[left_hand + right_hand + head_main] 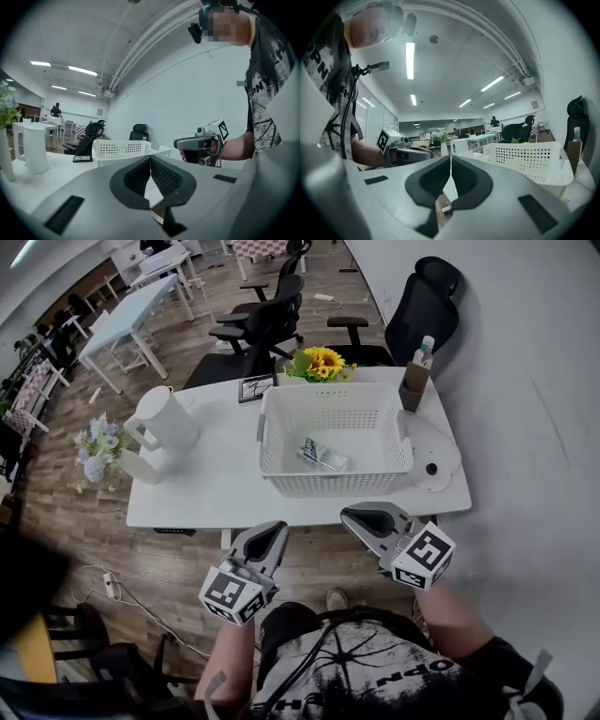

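Jaws pressed together and empty, the left gripper point(272, 532) and right gripper point(364, 518) hover short of the white basket point(330, 486) holding a packet point(323, 456); any grasp needs them parted.

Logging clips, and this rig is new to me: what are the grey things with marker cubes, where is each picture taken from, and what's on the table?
A person holds two grey hand-held tools. The left gripper and right gripper are both shut, empty, short of the white table. One picture looks down from the person's head; the others ride on each gripper. The table bears a white perforated plastic basket holding a small packet, a white jug and yellow sunflowers.
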Motion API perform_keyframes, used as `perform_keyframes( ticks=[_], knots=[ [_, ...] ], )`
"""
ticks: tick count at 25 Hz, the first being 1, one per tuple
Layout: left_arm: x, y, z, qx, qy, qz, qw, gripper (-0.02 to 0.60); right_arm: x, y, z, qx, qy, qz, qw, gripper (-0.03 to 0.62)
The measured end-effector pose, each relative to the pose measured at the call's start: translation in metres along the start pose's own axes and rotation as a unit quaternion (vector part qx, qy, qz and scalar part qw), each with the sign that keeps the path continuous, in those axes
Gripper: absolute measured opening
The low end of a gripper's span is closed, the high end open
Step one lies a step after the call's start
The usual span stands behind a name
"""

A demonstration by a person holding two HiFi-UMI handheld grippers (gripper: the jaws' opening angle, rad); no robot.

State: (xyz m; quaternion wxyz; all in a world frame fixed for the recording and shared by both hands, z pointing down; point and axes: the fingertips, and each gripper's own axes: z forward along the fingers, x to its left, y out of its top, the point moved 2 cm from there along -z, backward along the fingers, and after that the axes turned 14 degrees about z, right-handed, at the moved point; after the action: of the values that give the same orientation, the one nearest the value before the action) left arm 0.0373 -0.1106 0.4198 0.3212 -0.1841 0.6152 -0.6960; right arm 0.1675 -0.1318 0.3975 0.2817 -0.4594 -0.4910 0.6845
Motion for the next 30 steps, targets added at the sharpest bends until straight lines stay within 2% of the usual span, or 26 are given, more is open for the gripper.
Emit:
perform_keyframes(
  ticks=[7,11,20,25,30],
  knots=[
    [0.032,0.001,0.014,-0.003,0.001,0.004,1.0,0.011,-0.012,0.029,0.026,-0.009,0.012,-0.013,1.0,0.023],
    [0.059,0.0,0.023,-0.01,-0.008,0.007,0.9999,0.011,-0.015,0.054,0.046,0.003,0.016,-0.056,0.998,0.024],
    [0.141,-0.004,0.042,-0.018,-0.039,0.021,0.9989,0.011,-0.049,0.1,0.107,0.046,-0.027,-0.108,0.993,0.025],
    [0.172,-0.004,0.057,-0.029,-0.055,0.019,0.9979,0.011,-0.075,0.101,0.141,0.114,-0.038,-0.137,0.983,0.025],
    [0.192,-0.012,0.065,-0.029,-0.068,0.013,0.9972,0.011,-0.122,0.07,0.174,0.219,-0.055,-0.149,0.963,0.025]
  ],
)
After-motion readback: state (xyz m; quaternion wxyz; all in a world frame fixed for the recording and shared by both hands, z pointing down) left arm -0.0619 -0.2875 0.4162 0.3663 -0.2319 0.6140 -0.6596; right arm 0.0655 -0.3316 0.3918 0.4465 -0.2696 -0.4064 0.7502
